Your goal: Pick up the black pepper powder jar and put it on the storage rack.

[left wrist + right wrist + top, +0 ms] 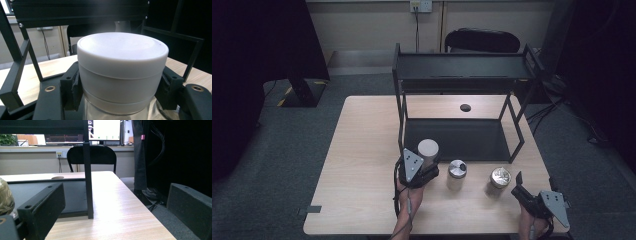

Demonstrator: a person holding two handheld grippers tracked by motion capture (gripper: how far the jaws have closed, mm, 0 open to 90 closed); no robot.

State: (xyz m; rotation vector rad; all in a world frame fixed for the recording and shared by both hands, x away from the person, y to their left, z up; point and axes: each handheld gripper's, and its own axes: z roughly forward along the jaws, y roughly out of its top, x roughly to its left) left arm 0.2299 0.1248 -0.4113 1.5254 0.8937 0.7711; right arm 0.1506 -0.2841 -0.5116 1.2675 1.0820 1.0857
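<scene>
My left gripper (426,162) is shut on a jar with a white lid (428,149), just in front of the black shelf rack's (462,75) lower tray (472,140). In the left gripper view the white-lidded jar (122,70) sits between both black pads, its clear body below the lid. My right gripper (521,184) rests open near the table's front right corner, with nothing between its wide-apart jaws. A silver-lidded jar (456,173) and a gold-lidded jar (498,181) stand on the table between the two grippers. The gold-lidded jar's edge (5,197) shows at the far left of the right gripper view.
The wooden table (362,150) has a round cable hole (465,107) under the rack's upper shelf. A rack leg (88,182) stands close ahead in the right gripper view. A black chair (482,41) sits behind the table. The table's right edge (150,220) drops to the floor.
</scene>
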